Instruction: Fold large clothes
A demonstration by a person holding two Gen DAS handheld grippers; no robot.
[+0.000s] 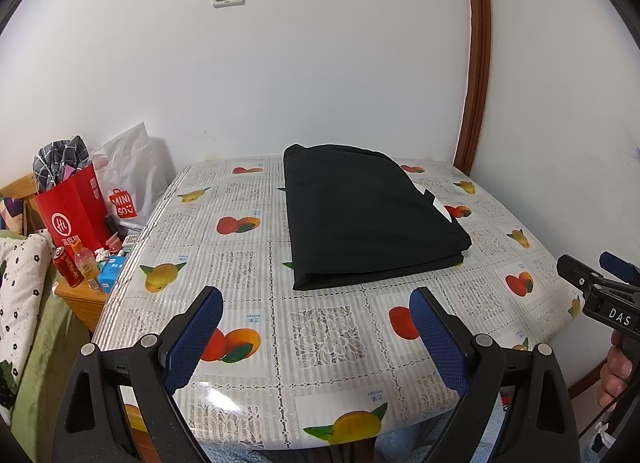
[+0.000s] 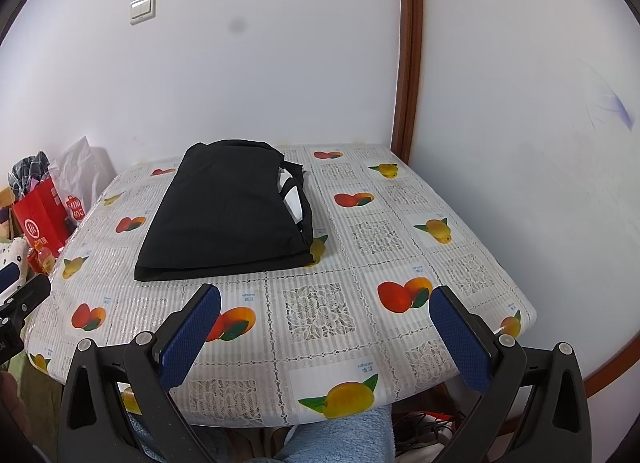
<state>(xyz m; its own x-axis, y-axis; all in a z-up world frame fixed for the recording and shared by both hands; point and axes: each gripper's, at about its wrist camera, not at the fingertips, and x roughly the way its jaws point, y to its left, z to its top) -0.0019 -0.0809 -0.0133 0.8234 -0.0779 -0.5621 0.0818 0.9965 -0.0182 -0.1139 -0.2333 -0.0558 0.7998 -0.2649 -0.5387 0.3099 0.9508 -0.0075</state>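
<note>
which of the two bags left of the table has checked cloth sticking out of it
The red paper bag, nearer the camera. Grey checked cloth pokes from its top; the white Miniso bag behind it shows none.

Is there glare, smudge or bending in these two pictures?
Left wrist view: glare on the shiny tablecloth near the front edge; the door frame bows from fisheye distortion. Right wrist view: a grey blurred spot sits over the wall, possibly a lens smudge.

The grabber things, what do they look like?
Both the left gripper and the right gripper have black frames, silver bolts and two flat fingers with bumpy blue pads. The right one carries white letters "DAS" on its side.
</note>
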